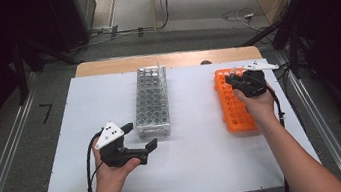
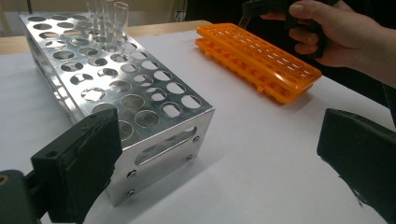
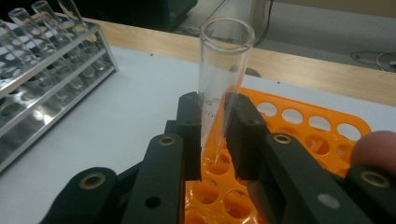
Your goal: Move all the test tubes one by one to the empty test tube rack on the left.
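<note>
While the left claw (image 1: pixel 140 139) waits spread at the worktop's (image 1: pixel 203 167) seven o'clock, the right claw (image 3: pixel 214 133) pinches a glass tube (image 3: pixel 223 70) over the orange rack (image 3: pixel 322 128) at two o'clock.

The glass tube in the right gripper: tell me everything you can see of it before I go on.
The glass tube is clear, with an open round rim on top and a body tapering downward; faint printed marks sit on its wall. It stands nearly upright, leaning slightly, clamped between the right gripper jaws at mid-height. Its lower end points into a hole at the far end of the orange rack; whether it touches the rack cannot be told. It looks empty.
</note>
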Available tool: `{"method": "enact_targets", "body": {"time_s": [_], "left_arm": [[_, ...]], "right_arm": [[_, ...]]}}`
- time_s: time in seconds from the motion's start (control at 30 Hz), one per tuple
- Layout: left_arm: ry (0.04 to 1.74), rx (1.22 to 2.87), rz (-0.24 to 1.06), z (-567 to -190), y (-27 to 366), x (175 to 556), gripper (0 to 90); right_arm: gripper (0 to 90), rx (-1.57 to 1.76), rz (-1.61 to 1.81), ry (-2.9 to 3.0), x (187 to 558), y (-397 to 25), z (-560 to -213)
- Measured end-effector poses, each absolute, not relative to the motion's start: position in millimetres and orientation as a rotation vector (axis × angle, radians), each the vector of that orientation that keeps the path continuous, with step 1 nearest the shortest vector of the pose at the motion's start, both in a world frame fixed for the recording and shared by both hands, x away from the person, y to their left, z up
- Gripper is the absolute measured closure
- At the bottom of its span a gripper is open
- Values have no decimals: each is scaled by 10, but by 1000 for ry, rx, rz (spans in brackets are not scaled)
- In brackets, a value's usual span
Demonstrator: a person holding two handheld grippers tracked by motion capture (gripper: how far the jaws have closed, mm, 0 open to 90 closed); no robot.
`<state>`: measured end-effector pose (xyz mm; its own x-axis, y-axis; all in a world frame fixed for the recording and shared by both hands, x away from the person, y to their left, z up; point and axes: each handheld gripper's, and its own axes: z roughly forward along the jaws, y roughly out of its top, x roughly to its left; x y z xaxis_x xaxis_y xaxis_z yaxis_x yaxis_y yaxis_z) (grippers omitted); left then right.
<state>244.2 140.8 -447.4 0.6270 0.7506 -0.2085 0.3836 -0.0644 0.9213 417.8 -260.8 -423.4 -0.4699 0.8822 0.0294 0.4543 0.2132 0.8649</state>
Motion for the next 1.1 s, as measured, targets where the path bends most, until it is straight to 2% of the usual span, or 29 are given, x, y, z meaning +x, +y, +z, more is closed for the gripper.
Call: {"method": "enact_targets", "body": {"time_s": [0.63,1.1], "left_arm": [[917,1690,390,-4435,1308,2413,0],[874,1715,390,-4411,1155,2382,0]], "right_arm": [[741,1096,1310,2100,3578,-2500,-4130],[742,971,1386,2190,3060,-2324,-4226]]}}
